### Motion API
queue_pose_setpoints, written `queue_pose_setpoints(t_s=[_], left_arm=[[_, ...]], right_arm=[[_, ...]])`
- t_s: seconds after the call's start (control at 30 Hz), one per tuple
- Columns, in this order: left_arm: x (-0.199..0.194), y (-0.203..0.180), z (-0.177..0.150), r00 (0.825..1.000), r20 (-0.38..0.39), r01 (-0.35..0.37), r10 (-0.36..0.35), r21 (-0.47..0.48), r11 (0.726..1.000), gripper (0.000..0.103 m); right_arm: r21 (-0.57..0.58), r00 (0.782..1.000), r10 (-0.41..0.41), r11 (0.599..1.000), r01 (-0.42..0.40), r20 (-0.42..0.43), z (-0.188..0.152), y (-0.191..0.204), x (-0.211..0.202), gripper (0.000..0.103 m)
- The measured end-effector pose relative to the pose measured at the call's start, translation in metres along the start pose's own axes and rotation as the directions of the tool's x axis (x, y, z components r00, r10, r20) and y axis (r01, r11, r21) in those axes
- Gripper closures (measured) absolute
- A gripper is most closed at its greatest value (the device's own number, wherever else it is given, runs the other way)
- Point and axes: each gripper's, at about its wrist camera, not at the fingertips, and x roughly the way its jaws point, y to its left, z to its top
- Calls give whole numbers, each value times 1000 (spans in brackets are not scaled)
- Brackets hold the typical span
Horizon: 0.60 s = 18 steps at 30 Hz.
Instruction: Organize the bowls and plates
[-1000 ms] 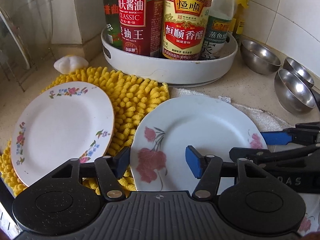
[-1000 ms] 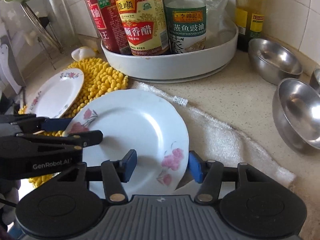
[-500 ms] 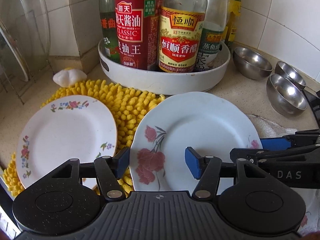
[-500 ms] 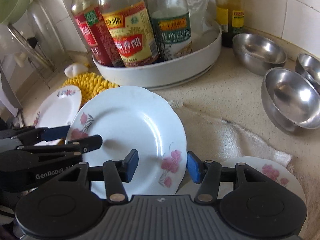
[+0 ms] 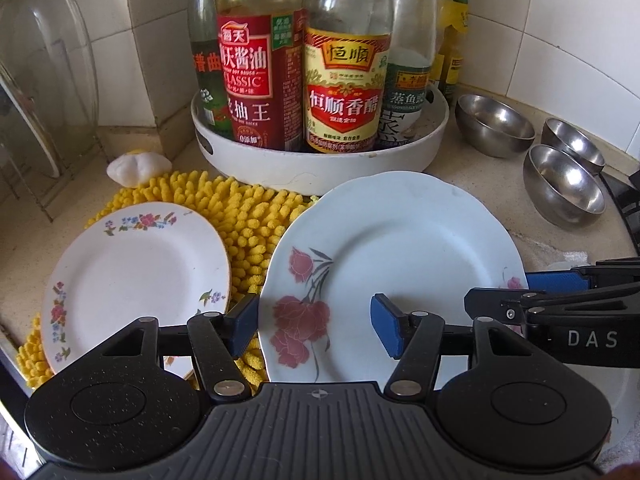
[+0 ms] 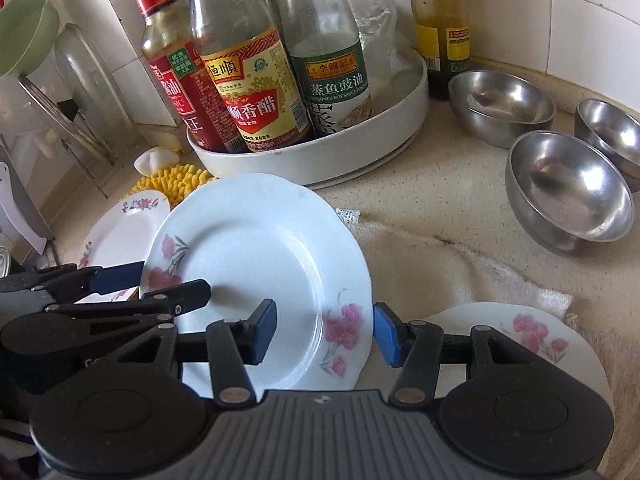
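Note:
A white plate with pink roses (image 5: 396,256) (image 6: 256,264) is held up off the counter between both grippers. My left gripper (image 5: 312,326) straddles its left rim, and my right gripper (image 6: 324,332) straddles its right rim; each has one finger over and one under the plate. A second rose plate (image 6: 532,340) lies on the towel below. A small floral plate (image 5: 132,276) lies on the yellow mat. Three steel bowls (image 6: 568,188) stand at the right.
A white turntable tray (image 5: 320,160) with several sauce bottles stands behind the plates. A yellow chenille mat (image 5: 248,216) and a beige towel (image 6: 460,256) cover the counter. A dish rack with glass lids (image 5: 36,92) is at the left. Tiled walls lie behind.
The rose plate has risen off the towel with both grippers, uncovering a second rose plate beneath it. Both cameras have moved up and back.

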Motion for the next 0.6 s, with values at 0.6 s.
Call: queue_pose_setpoints(t_s=[0.6], left_arm=[[14, 7, -19, 993, -111, -52, 47, -42, 998, 18]], right_arm=[[-37, 993, 69, 997, -73, -94, 5, -10, 24, 30]])
